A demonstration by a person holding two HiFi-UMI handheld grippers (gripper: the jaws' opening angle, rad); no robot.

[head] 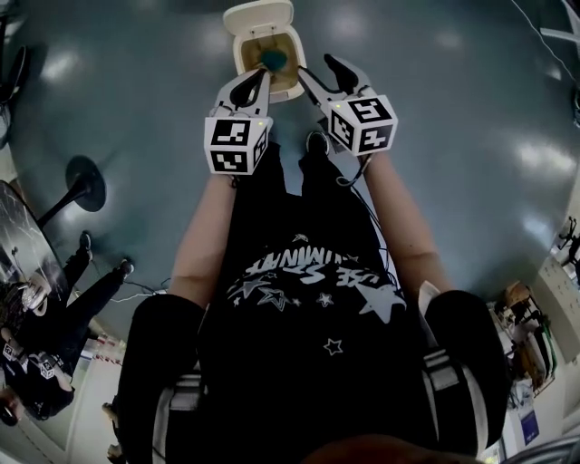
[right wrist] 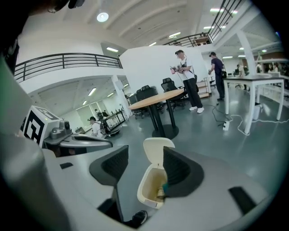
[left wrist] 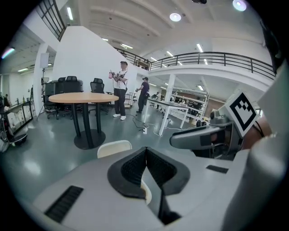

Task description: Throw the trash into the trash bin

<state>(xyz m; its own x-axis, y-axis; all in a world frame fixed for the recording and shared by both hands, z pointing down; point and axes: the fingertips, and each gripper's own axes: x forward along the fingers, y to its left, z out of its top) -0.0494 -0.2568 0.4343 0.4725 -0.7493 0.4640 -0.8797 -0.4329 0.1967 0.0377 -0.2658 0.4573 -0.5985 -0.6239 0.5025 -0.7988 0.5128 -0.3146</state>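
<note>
A cream trash bin [head: 288, 89] stands on the grey floor in front of me with its lid [head: 260, 18] flipped up. A teal piece of trash [head: 274, 61] lies inside it. In the head view my left gripper [head: 260, 77] hangs over the bin's left rim and my right gripper [head: 317, 71] over its right side. The left gripper [left wrist: 146, 149] has its pads touching at the tips, with nothing between them. The right gripper [right wrist: 145, 152] stands open and empty, and between its jaws I see the bin [right wrist: 146, 191] below with the teal trash [right wrist: 163, 186] in it.
A round wooden table [left wrist: 81, 98] on a black pedestal stands beyond the bin, with two people [left wrist: 121, 90] behind it. A white table [left wrist: 174, 108] has cables on the floor by it. In the head view a person [head: 41, 308] sits at the left beside a pedestal base [head: 83, 186].
</note>
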